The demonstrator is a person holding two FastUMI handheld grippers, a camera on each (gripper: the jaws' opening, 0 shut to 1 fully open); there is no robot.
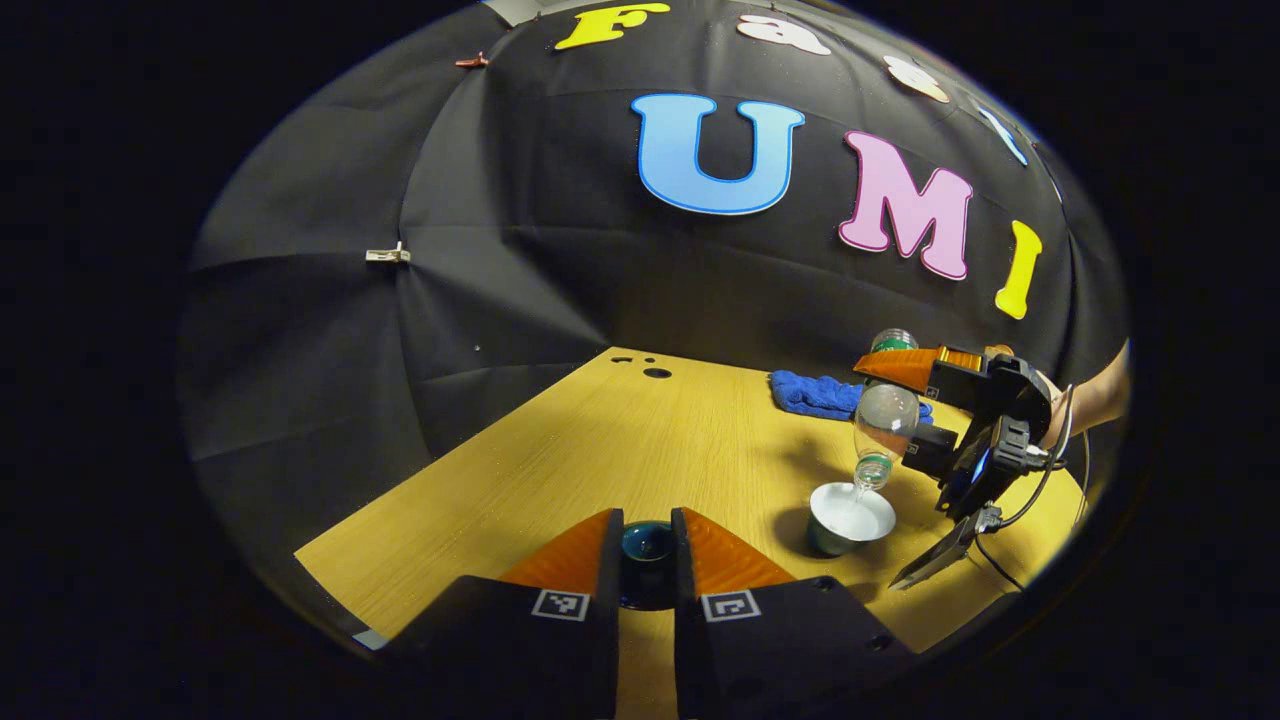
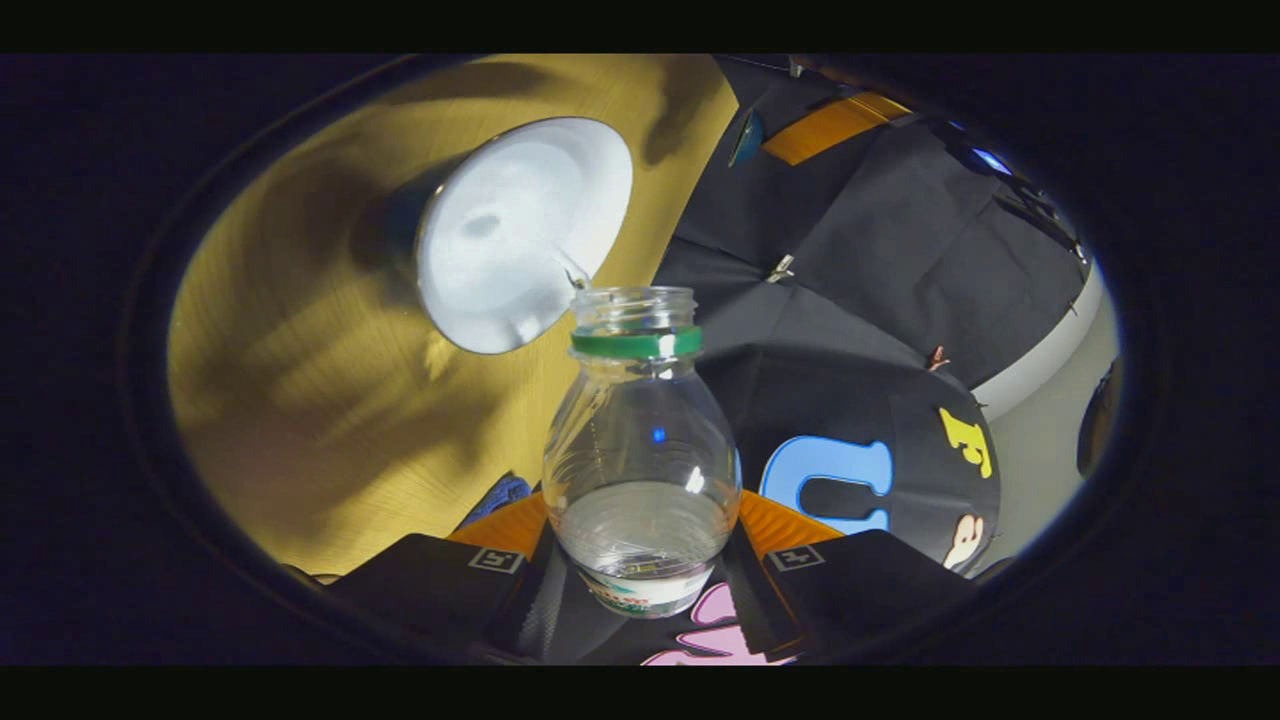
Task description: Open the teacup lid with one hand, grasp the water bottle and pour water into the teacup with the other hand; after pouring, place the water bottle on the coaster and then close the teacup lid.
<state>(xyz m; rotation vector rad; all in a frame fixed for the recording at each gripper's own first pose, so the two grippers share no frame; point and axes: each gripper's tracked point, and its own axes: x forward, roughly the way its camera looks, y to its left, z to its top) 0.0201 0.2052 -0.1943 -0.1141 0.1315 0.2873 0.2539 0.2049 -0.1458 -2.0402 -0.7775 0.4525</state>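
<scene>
Nearest the lens in the left gripper view, the left tongs [image 1: 646, 560] are closed on the lid [image 1: 647, 543], a dark teal piece pinched between both fingers just above the tabletop [image 1: 560, 460]. Farther off to the right stands the cup [image 1: 848, 518], white inside and dark teal outside, uncovered on the wood. The bottle [image 1: 884, 420] hangs over it, tipped neck-down with its mouth just above the cup's rim, and a thin stream of water runs from it into the cup. The right tongs [image 1: 905, 400] grip the bottle around its body, held by a person's hand [image 1: 1060, 410] at the right edge. A blue cloth [image 1: 815, 394] lies on the tabletop behind the bottle.

In the right gripper view, the bottle [image 2: 640, 450] sits clamped between both fingers of the right tongs [image 2: 642, 560], its green neck ring and open mouth pointing away from the camera. Water pools in the clear body near the fingers. The cup [image 2: 520, 235] shows beyond the bottle's mouth, its white inside facing the camera.
</scene>
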